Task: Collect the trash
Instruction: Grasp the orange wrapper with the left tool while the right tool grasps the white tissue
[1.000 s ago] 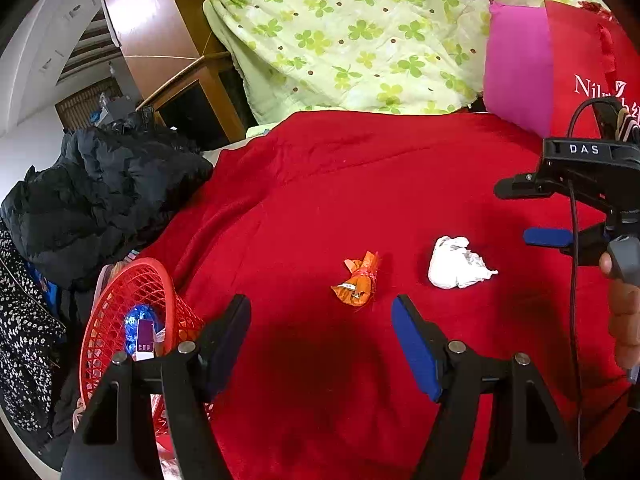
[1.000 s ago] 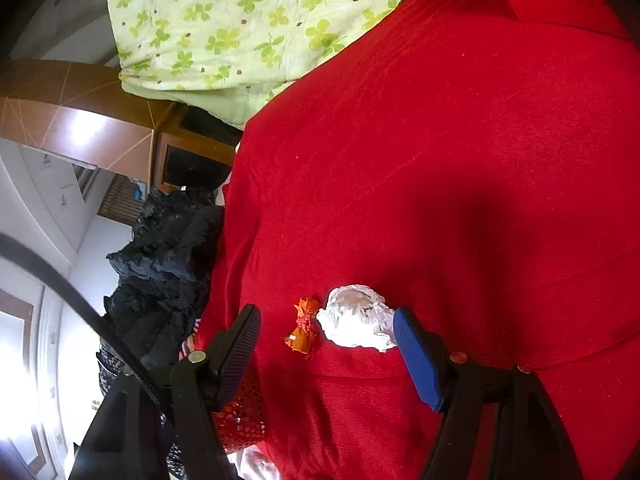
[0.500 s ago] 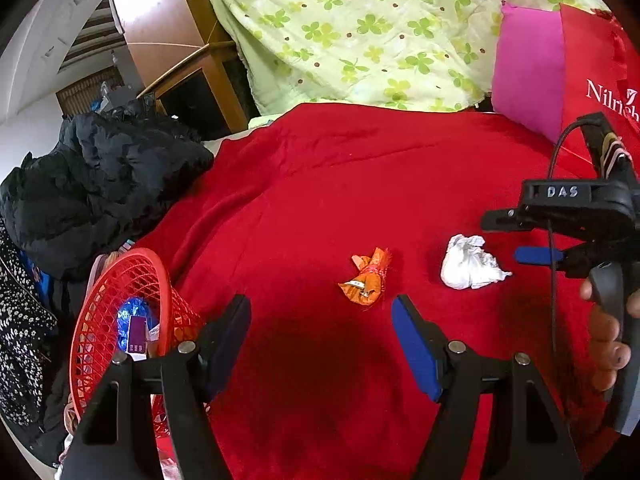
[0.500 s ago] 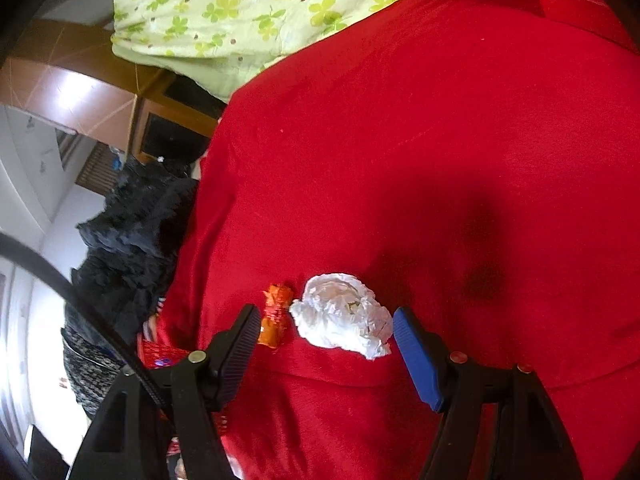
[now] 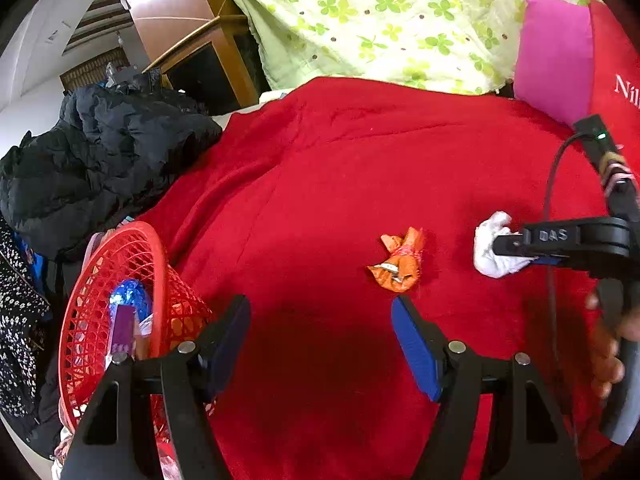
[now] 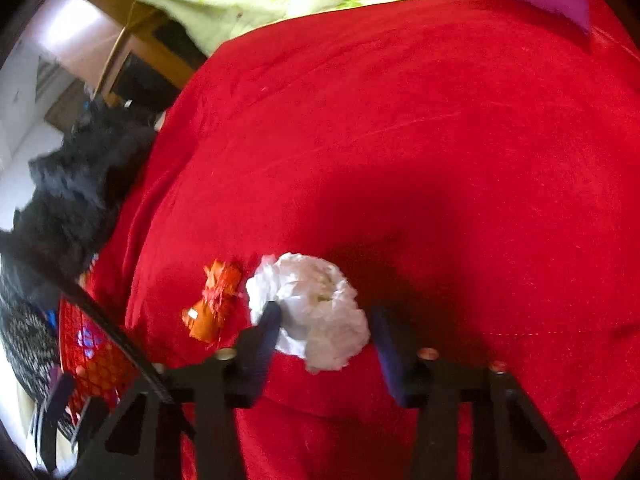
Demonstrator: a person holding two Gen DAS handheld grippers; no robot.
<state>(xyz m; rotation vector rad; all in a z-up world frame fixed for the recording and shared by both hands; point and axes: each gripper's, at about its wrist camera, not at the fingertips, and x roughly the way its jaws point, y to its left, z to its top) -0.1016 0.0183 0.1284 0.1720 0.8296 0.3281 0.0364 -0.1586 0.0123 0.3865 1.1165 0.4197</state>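
Big red blanket (image 5: pixel 340 168) covers the bed, and the red basket (image 5: pixel 100 280) sits off its left edge with some trash already in it. Right gripper (image 6: pixel 324 320) is closing with the white tissue wad (image 6: pixel 316 308) between its jaws, left pad touching, right one not quite. Left gripper (image 5: pixel 320 336) hangs half open and empty just short of the orange wrapper (image 5: pixel 400 264), which lies just left of the wad.

Orange wrapper (image 5: pixel 398 266) beyond left gripper (image 5: pixel 320 328), jaws apart
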